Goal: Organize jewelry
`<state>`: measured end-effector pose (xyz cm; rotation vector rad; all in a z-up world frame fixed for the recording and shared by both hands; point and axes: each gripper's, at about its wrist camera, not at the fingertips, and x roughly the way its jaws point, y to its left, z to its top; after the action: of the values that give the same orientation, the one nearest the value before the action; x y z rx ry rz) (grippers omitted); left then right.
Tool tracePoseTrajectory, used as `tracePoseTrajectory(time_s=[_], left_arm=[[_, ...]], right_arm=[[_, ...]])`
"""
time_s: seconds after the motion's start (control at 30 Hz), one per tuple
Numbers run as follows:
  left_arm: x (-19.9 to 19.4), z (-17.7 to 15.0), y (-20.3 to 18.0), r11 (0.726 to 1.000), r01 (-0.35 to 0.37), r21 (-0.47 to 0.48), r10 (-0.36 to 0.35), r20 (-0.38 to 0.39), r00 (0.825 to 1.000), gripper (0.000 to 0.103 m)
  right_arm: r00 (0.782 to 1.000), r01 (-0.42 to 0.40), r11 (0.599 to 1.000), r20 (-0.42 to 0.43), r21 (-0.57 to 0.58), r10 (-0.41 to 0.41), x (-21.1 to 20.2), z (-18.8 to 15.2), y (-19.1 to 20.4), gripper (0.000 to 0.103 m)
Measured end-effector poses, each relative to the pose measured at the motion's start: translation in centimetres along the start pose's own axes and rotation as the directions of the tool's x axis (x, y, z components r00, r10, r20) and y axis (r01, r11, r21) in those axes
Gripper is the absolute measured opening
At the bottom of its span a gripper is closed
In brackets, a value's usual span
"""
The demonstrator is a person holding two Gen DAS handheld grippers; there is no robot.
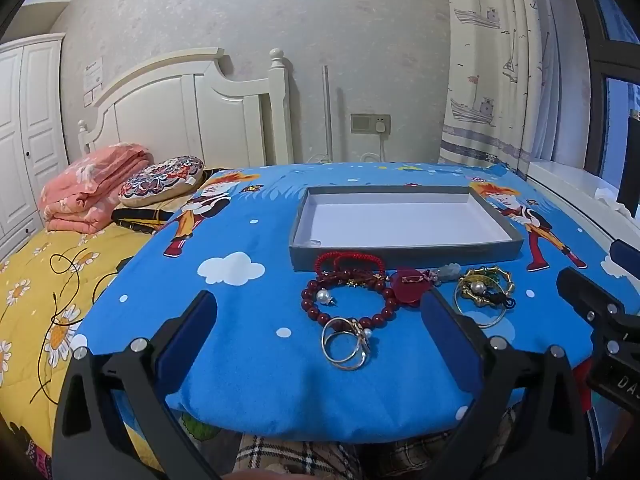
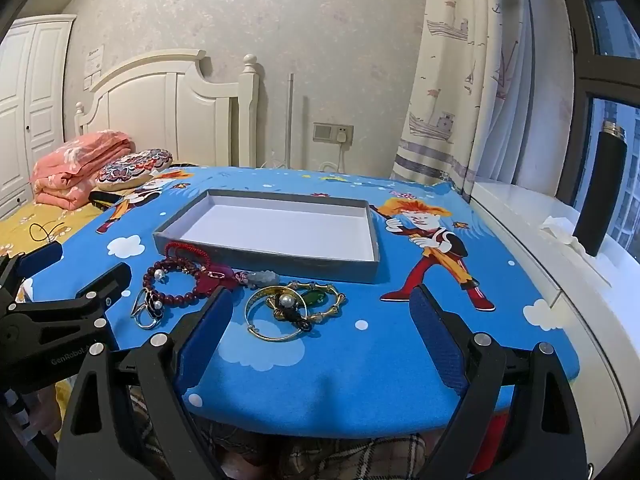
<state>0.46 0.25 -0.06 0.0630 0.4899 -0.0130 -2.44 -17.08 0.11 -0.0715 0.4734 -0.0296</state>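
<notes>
Left gripper: we hold it low over the near edge of the blue cartoon cloth, fingers spread wide, nothing between them.
Right gripper: ours too, jaws wide apart and gripping nothing, just beside the left one.
Silver rings: nearest jewelry, lying on the cloth between our left fingers, touching the dark red bead bracelet.
Red cord bracelets: against the front wall of the tray.
Gold bangles: piled with a pearl piece and a green stone, right of the beads.
Grey tray: shallow, white inside, just behind all the jewelry; we see nothing in it.
</notes>
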Motion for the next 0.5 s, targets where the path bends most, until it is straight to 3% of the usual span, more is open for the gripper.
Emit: tracePoseTrajectory(time_s=[0.5], left_arm=[[-0.41,-0.46,0.14,1.000,0.003,-0.004,-0.003,-0.003,1.000,0.099]], right_arm=[[1.000,-0.003,1.000,-0.004,-0.004,0.003,0.03,-0.11,0.25,0.084]])
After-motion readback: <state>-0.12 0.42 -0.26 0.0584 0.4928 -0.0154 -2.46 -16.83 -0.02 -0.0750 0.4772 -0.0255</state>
